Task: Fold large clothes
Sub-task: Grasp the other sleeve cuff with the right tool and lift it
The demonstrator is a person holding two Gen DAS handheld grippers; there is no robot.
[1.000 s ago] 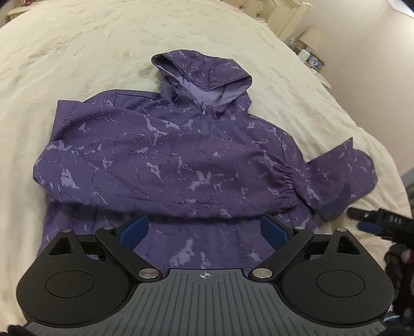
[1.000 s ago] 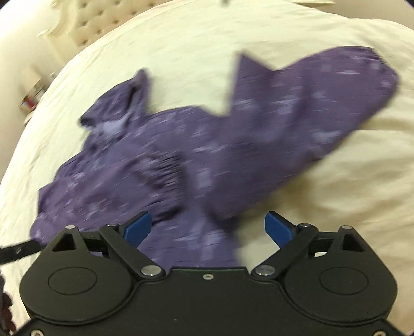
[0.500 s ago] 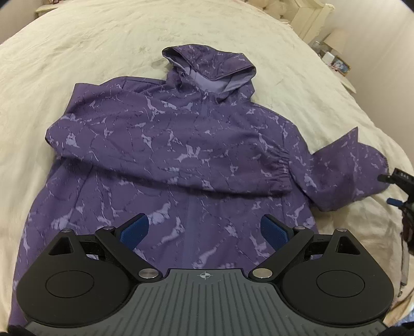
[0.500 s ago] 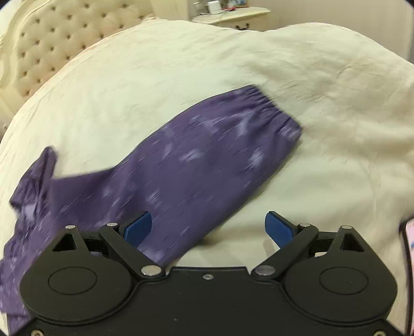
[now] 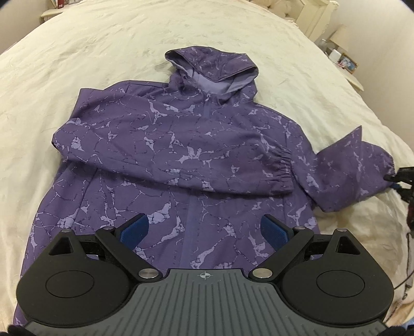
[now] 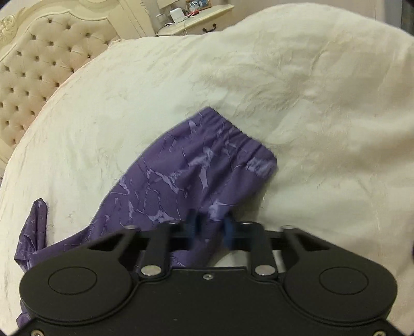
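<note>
A purple marbled hoodie (image 5: 181,144) lies face up on the bed, hood toward the far end. One sleeve is folded across the chest, its cuff (image 5: 282,168) near the right side. The other sleeve (image 5: 357,170) sticks out to the right. My left gripper (image 5: 204,230) hovers open over the lower front, nothing between its blue pads. In the right wrist view my right gripper (image 6: 210,224) is closing on the near edge of that outstretched sleeve (image 6: 196,170), with fabric bunched between the blurred pads. Its tip (image 5: 399,178) shows at the sleeve cuff.
A cream bedspread (image 6: 310,103) covers the whole bed under the hoodie. A tufted headboard (image 6: 38,77) stands at the far left of the right wrist view. A bedside table (image 6: 191,20) with small items sits beyond the bed.
My right gripper swept along the outstretched sleeve toward its cuff, and its jaws went from wide open to closed around the fabric. My left gripper drew back, so more of the hoodie shows.
</note>
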